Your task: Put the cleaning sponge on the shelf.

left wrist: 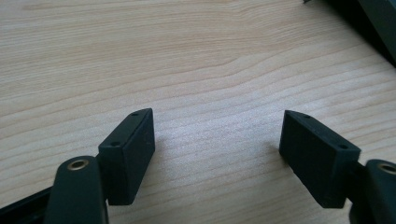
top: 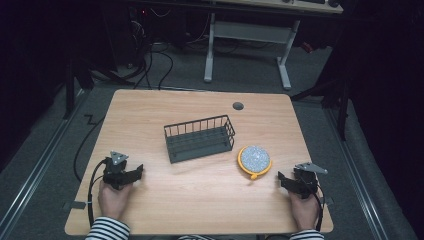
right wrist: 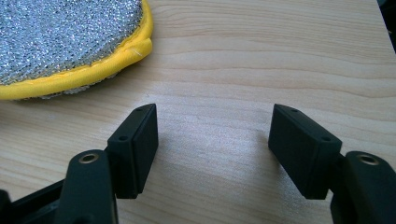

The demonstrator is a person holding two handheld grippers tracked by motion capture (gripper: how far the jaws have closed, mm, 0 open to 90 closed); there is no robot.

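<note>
One wooden table (top: 200, 200), dark room

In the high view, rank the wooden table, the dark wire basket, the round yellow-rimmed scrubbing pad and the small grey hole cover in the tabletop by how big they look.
1. Light wooden table
2. Dark wire basket
3. Round yellow-rimmed silver scrubbing pad
4. Small grey hole cover, farthest from the camera, though clearly smallest anyway.

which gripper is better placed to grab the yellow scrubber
Right. The right gripper sits close beside the scrubber, jaws open with its yellow rim just ahead in the right gripper view. The left gripper lies across the table, beyond the basket.
</note>
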